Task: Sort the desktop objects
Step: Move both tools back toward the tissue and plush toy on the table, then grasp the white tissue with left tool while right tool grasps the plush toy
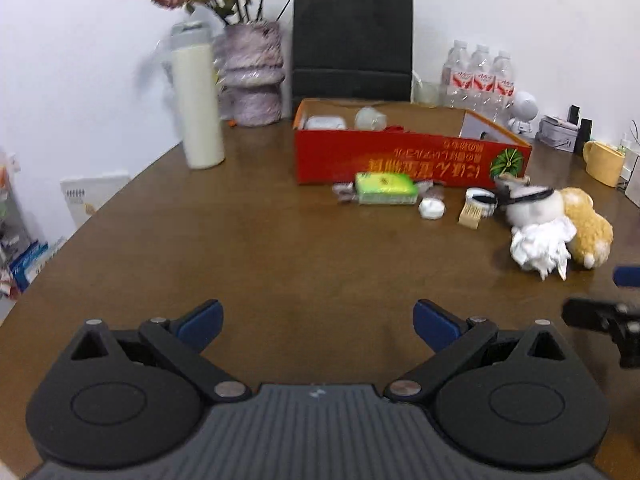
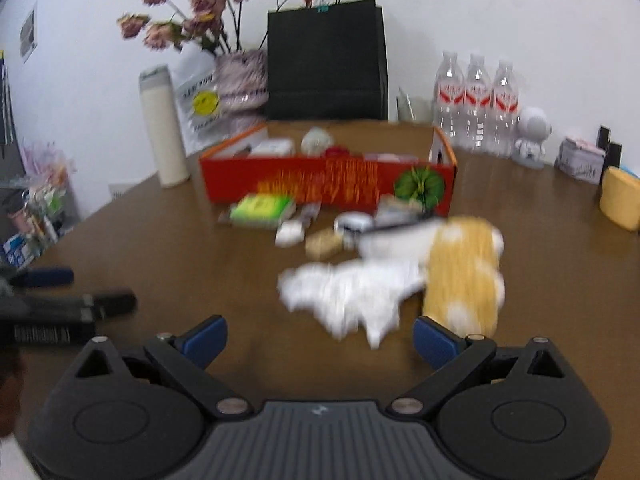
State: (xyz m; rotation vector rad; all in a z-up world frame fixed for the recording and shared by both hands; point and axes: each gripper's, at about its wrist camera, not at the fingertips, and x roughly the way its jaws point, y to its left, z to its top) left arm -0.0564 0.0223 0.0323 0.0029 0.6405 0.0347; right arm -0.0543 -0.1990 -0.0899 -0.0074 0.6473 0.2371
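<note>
Hovering over the table's near edge, left gripper and right gripper both gape wide (nothing held), clutter beside red box toward the far edge.
</note>
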